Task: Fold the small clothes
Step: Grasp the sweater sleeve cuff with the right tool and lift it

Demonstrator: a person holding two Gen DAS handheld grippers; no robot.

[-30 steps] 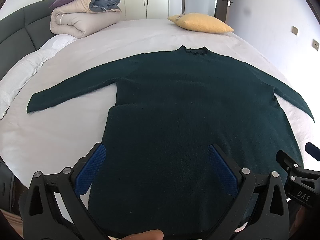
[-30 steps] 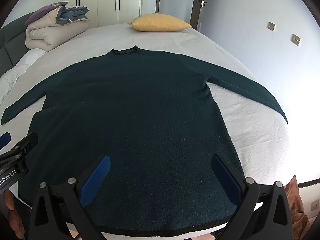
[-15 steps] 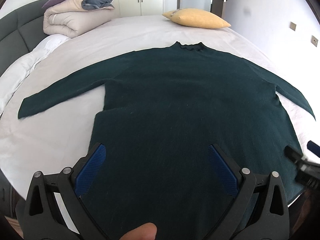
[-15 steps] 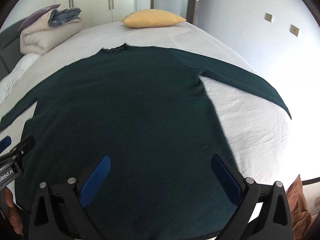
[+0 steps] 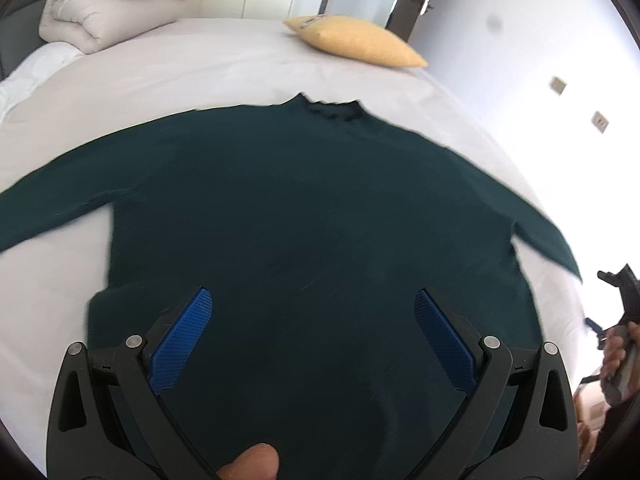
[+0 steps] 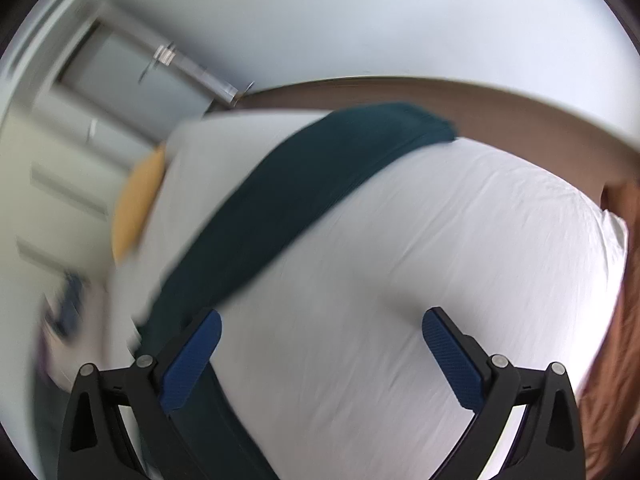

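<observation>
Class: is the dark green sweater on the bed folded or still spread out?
Spread flat: the sweater lies on the bed, both sleeves out sideways.

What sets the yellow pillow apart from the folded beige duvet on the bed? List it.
The yellow pillow is a small, flat single cushion; the folded beige duvet is a bulky rolled stack with blue-grey fabric on top. The pillow lies towards the bed's far right, the duvet at the far left. Both rest on the white bed sheet, apart from the dark green sweater.
</observation>
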